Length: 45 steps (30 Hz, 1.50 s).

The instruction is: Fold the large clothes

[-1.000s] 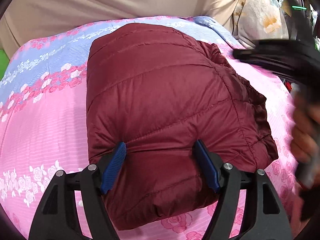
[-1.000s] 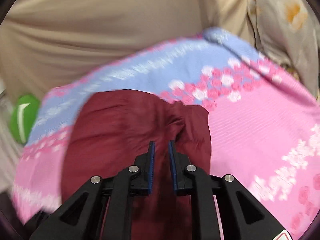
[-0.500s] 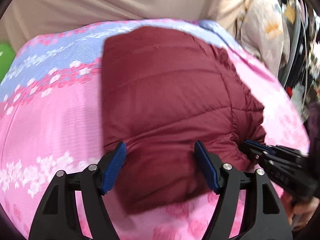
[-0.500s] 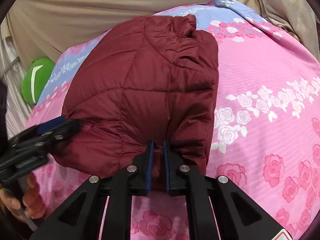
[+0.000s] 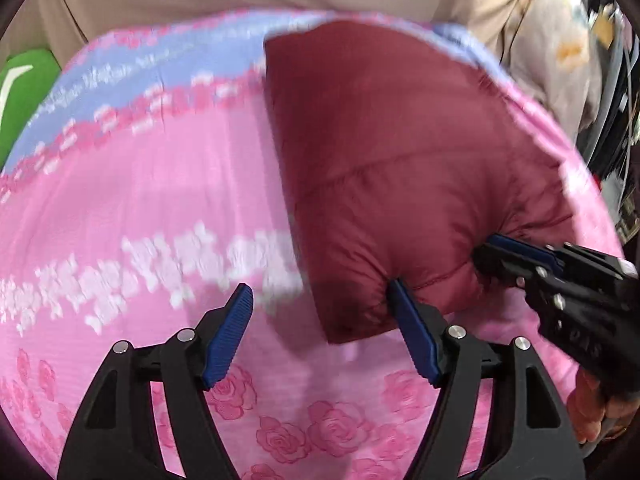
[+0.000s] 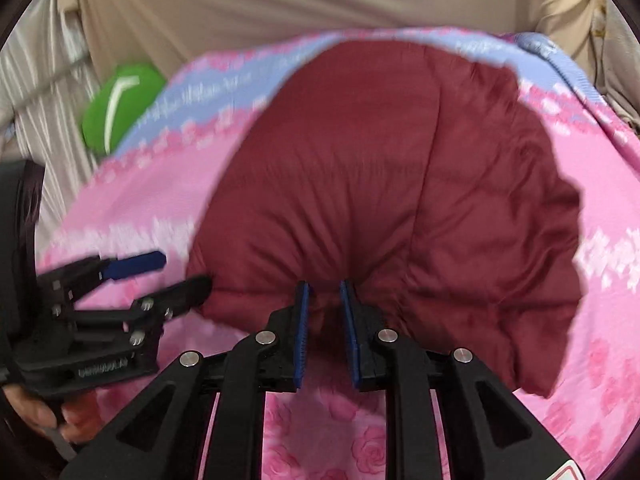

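The folded maroon quilted jacket (image 6: pixel 384 200) lies as a puffy bundle on a bed covered by a pink floral sheet (image 5: pixel 140 208) with a blue band toward its far edge. In the left wrist view the jacket (image 5: pixel 400 160) sits toward the right half of the bed.

The right gripper (image 6: pixel 324 308) pinches a gathered fold at the jacket's near edge; its blue-padded fingers (image 6: pixel 301 320) stand narrowly apart with fabric bunched between them. In the left wrist view this gripper (image 5: pixel 496 256) enters from the right and bites into the same near edge.

The left gripper (image 5: pixel 320 320) has its fingers (image 5: pixel 228 336) spread wide. The right-hand finger touches the jacket's near corner; the left-hand finger stands over bare sheet. Nothing is pinched. From the right wrist view the left gripper (image 6: pixel 176 276) sits just beside the jacket's left edge.

Surroundings: a beige curtain (image 6: pixel 280 4) behind the bed, a green object (image 6: pixel 120 108) beyond the bed's far left corner, and floral cloth (image 5: pixel 560 48) at far right. Both views are motion-blurred.
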Each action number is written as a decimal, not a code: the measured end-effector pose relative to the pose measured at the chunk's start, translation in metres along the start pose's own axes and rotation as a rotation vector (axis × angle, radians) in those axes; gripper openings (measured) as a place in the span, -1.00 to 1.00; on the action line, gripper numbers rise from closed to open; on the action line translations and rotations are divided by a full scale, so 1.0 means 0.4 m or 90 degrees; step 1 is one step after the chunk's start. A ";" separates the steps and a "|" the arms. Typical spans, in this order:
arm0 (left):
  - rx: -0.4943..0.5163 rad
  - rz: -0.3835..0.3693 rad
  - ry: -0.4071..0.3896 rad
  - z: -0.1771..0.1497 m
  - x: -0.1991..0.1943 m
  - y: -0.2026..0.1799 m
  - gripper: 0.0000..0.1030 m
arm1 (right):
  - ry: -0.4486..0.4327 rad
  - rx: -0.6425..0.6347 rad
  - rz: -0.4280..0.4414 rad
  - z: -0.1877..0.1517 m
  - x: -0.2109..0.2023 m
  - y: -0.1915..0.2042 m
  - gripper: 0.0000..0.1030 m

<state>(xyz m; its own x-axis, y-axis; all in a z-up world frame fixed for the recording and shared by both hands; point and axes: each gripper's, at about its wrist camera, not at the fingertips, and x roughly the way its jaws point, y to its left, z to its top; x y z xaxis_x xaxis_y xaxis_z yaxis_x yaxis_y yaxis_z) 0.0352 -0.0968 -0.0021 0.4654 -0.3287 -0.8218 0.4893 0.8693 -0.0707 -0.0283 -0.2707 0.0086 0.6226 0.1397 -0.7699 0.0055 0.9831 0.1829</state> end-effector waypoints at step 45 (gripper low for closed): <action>-0.048 -0.062 0.000 0.173 0.095 -0.052 0.91 | -0.003 0.281 0.069 0.031 0.003 -0.351 0.43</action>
<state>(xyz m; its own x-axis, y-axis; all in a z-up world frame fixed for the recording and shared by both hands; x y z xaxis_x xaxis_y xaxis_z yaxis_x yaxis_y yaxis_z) 0.0938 -0.1530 0.0074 0.4190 -0.4128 -0.8087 0.4754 0.8586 -0.1920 -0.0186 -0.4101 -0.0106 0.6419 0.2376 -0.7290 0.2727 0.8179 0.5067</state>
